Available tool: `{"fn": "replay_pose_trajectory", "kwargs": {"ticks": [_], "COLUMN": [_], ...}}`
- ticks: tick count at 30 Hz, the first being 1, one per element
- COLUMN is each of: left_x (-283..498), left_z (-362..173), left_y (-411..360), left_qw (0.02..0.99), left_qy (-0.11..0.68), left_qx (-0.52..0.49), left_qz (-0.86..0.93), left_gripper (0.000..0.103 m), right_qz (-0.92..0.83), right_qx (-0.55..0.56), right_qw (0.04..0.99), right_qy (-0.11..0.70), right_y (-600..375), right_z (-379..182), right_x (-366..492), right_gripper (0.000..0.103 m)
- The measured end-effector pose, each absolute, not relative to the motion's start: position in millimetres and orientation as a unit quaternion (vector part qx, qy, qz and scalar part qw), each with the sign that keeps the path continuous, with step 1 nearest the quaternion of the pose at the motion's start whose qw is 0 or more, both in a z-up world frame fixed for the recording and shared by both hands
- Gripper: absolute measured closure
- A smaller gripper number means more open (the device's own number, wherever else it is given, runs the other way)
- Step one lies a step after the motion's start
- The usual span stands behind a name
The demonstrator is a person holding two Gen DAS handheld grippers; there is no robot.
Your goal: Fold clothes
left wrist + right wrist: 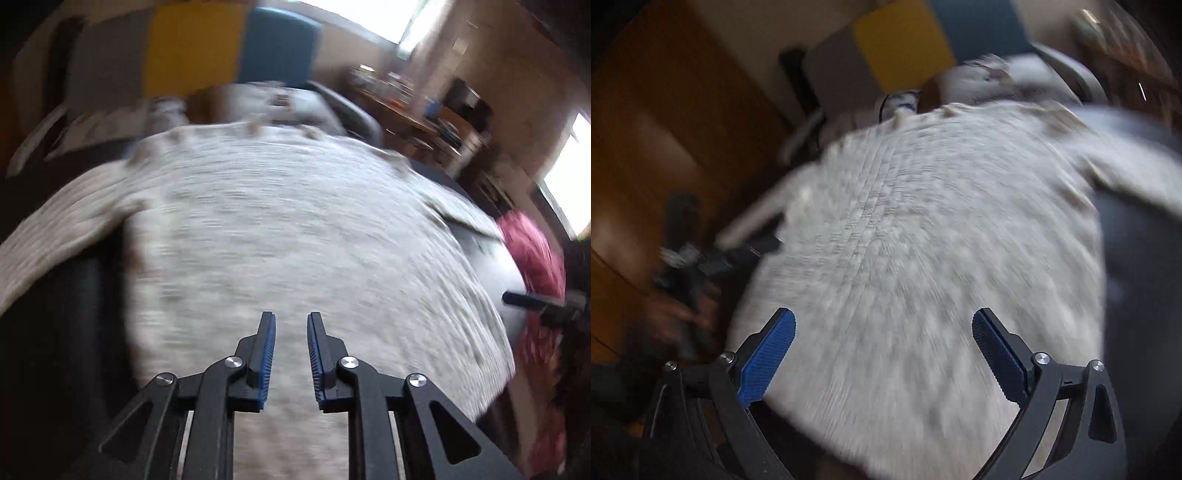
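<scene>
Behind the dark table [85, 295], I see yellow and blue panels [192, 44]. A grey sweater [280, 229] lies spread flat, one sleeve [55, 236] trailing over the table's edge. My left gripper [291, 317] hovers over it, jaws nearly closed on nothing; my right gripper [884, 325] gapes wide, also empty. Both views are blurred, so I risk pinching both knit layers or bunching the cloth, and that hanging sleeve could drag the sweater off.

A pale grey-and-white knitted sweater [295, 240] lies spread flat and open on a dark surface, its body covering most of it. One sleeve trails off toward the left edge, the other toward the right. Motion blur hides finer detail.
</scene>
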State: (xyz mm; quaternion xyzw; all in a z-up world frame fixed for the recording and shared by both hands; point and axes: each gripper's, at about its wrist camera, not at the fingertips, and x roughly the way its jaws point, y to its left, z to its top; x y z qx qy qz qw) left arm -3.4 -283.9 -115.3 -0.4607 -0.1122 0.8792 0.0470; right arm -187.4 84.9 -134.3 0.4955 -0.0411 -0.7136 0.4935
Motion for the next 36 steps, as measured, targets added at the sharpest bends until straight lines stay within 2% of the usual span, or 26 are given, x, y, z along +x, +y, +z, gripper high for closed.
{"fn": "replay_pose_trajectory", "kwargs": {"ticks": [4,8,13,16,22,27,31,33,36], "left_x": [-14.0,-26.3,-31.4,-28.8,-30.5,-30.4,-30.5,-27.8,-31.8], "left_z": [-117.2,-127.3,-136.2,-141.2,-133.9,-123.5,-134.4,-144.8,-139.2], "left_y": [-212.1,-154.8,-122.7,-120.5,-136.2,-155.8,-176.4,-184.0,-194.3], "left_qw": [0.117,0.159,0.182,0.177,0.165,0.142,0.102,0.093,0.117], "left_qy": [-0.059,-0.025,-0.001,0.003,-0.035,-0.067,-0.072,-0.066,-0.107], "left_qx": [-0.468,-0.487,-0.507,-0.513,-0.497,-0.471,-0.48,-0.491,-0.49], "left_qz": [0.874,0.858,0.843,0.84,0.851,0.868,0.868,0.863,0.857], "left_gripper": [0.085,0.085,0.085,0.085,0.085,0.085,0.085,0.085,0.085], "right_qz": [-0.693,-0.69,-0.69,-0.693,-0.699,-0.707,-0.71,-0.699,-0.696], "right_qx": [0.509,0.525,0.543,0.55,0.555,0.507,0.511,0.554,0.547], "right_qw": [0.505,0.491,0.473,0.463,0.451,0.491,0.483,0.452,0.464], "right_qy": [-0.078,-0.083,-0.077,-0.056,-0.015,-0.046,-0.041,-0.023,-0.036], "right_y": [141.7,157.9,155.0,156.0,150.3,116.6,84.8,79.1,90.3], "right_z": [-140.2,-159.4,-181.7,-189.9,-179.0,-155.3,-166.2,-191.0,-192.2], "right_x": [-169.6,-164.1,-169.2,-168.5,-168.4,-191.6,-222.6,-234.3,-237.8], "right_gripper": [0.005,0.005,0.005,0.005,0.006,0.006,0.005,0.006,0.006]}}
